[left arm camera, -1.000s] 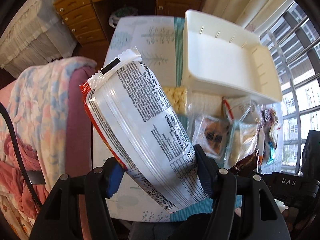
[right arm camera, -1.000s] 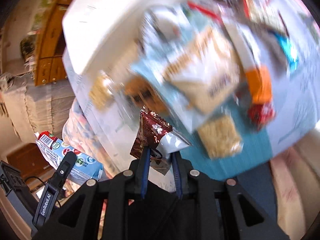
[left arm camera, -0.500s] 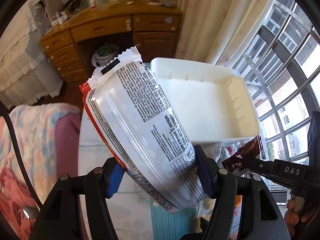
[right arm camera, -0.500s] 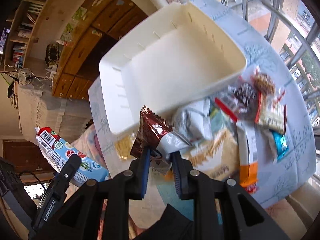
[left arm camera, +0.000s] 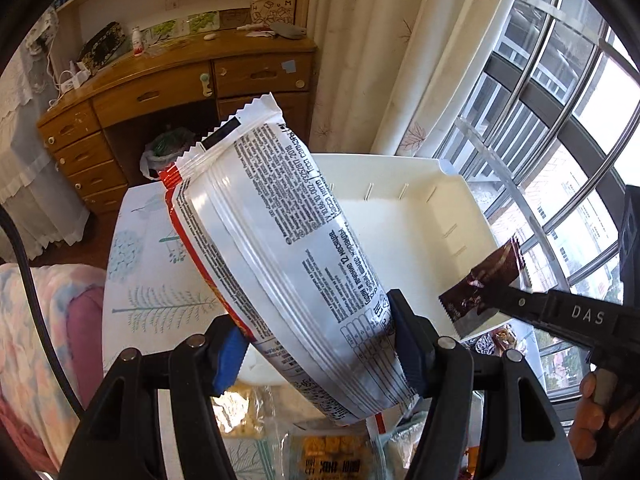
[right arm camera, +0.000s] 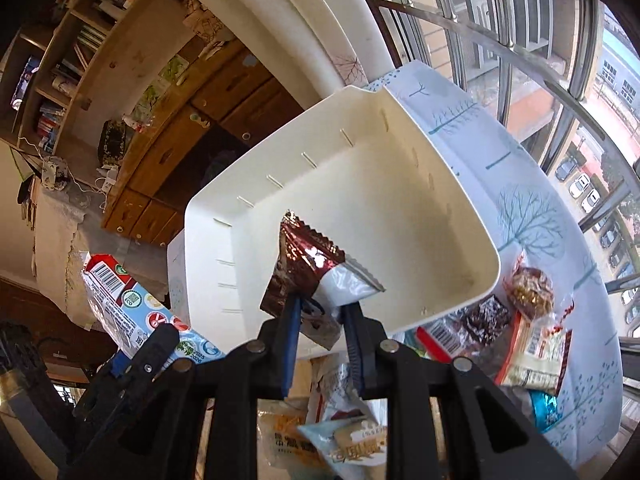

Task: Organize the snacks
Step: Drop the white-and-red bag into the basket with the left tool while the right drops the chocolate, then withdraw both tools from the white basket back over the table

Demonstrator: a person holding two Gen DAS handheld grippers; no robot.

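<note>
snacks are mostly still out on the table, so you are near the start: nothing lies in the white bin (right arm camera: 360, 216) yet, and its floor shows bare in both views.

nearest to you, your left gripper (left arm camera: 316, 356) is clamped on the big silver-backed snack bag (left arm camera: 280, 248), pads pressing its lower part from both sides, jaws about half spread to take the bag's width. the bag stands tilted, its crimped top leaning toward the bin's near left corner, above the table.

your right gripper (right arm camera: 320, 320) is clenched tight on a small brown wrapper (right arm camera: 304, 264), pinched at its lower end; the wrapper's free end pokes up over the bin's near edge.

just below the grippers, the loose pile (right arm camera: 520, 320) waits beside the bin's near wall on the tree-print tablecloth (right arm camera: 520, 184): cracker packs, a nut bar, a blue wrapper.

by my reading, two items are about to go in, and the rest of the pile is left.
</note>
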